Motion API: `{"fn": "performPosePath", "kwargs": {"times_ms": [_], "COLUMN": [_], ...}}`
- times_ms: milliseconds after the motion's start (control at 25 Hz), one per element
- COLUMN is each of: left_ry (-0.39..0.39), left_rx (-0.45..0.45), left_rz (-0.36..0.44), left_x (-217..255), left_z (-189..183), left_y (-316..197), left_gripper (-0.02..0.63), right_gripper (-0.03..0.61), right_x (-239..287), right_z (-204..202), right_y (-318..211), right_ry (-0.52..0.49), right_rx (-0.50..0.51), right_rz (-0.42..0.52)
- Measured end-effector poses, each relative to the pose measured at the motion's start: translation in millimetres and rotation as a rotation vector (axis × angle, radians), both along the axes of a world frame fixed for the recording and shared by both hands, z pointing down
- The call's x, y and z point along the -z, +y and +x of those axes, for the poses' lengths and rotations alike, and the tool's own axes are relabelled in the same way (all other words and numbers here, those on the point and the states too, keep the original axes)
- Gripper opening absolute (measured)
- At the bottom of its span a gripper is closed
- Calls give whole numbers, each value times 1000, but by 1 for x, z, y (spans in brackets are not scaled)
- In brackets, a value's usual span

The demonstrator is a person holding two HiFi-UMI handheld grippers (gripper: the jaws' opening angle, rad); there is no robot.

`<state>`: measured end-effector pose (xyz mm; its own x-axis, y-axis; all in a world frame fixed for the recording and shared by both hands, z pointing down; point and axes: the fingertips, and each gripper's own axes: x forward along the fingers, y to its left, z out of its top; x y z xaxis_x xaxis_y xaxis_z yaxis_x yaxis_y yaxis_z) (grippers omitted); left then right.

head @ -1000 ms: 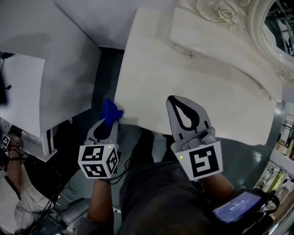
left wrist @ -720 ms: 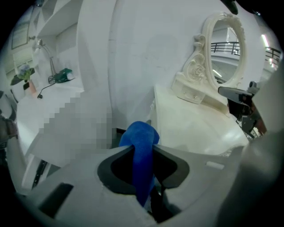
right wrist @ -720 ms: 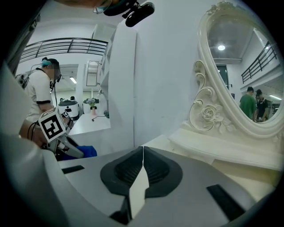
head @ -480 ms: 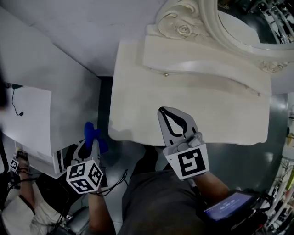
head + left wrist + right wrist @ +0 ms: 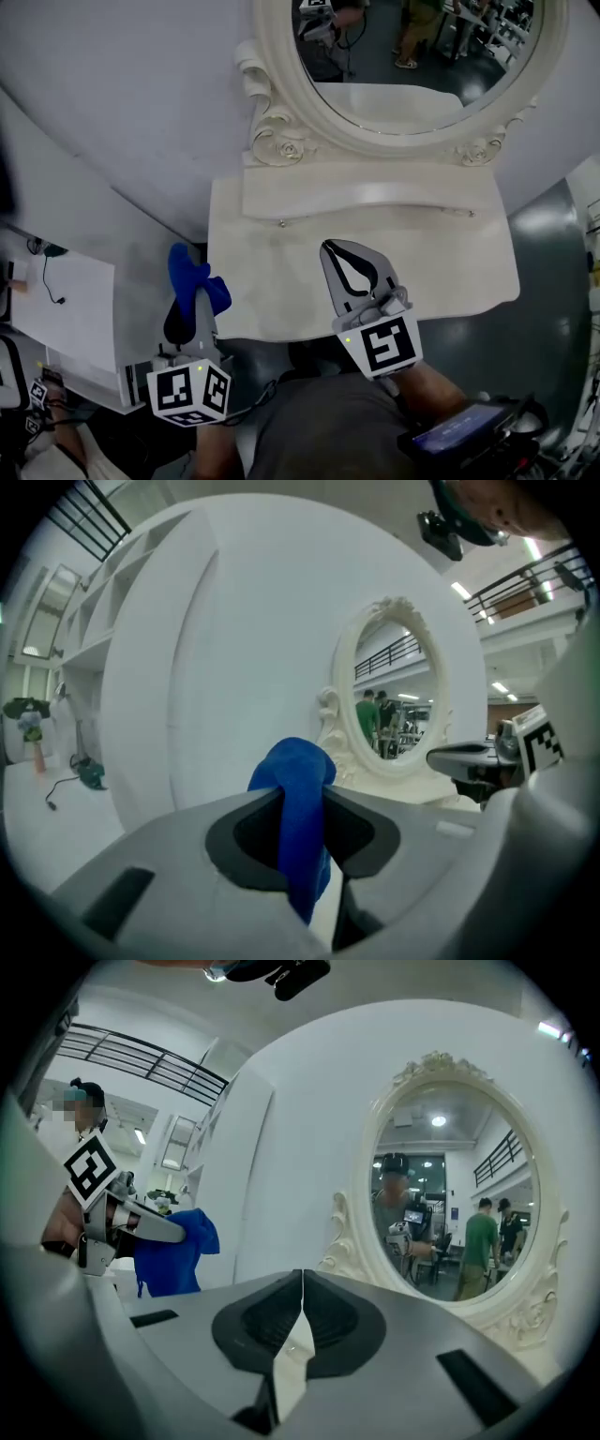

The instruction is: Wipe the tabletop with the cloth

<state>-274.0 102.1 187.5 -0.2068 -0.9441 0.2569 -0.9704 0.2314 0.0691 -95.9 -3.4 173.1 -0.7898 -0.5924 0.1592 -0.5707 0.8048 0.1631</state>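
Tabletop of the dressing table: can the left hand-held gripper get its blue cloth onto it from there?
Probably yes. The left hand-held gripper, shut on the blue cloth, hangs off the left edge of the tabletop with nothing between; only the right hand-held gripper hovers over it.

An oval mirror (image 5: 412,56) in an ornate cream frame (image 5: 281,145) stands beyond the right tool (image 5: 330,247); a lit screen (image 5: 466,428) lies behind it.
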Motion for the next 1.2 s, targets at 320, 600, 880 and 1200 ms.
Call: {"fn": "performPosePath", "kwargs": {"times_ms": [320, 600, 880, 1200], "left_ry": [-106, -189, -210, -233], "left_rx": [-88, -157, -204, -165], "left_rz": [233, 272, 255, 258], "left_x": [64, 71, 62, 68], "left_z": [108, 168, 200, 197], "left_y": [-58, -68, -73, -66], "left_gripper": [100, 100, 100, 100], "right_gripper": [14, 14, 14, 12], "right_x": [61, 51, 37, 43], "right_z": [68, 121, 140, 166], "right_y": [-10, -10, -9, -7], "right_ry": [-90, -98, -77, -81], "right_rx": [-58, -137, -140, -175], "right_rz": [106, 90, 78, 107]}}
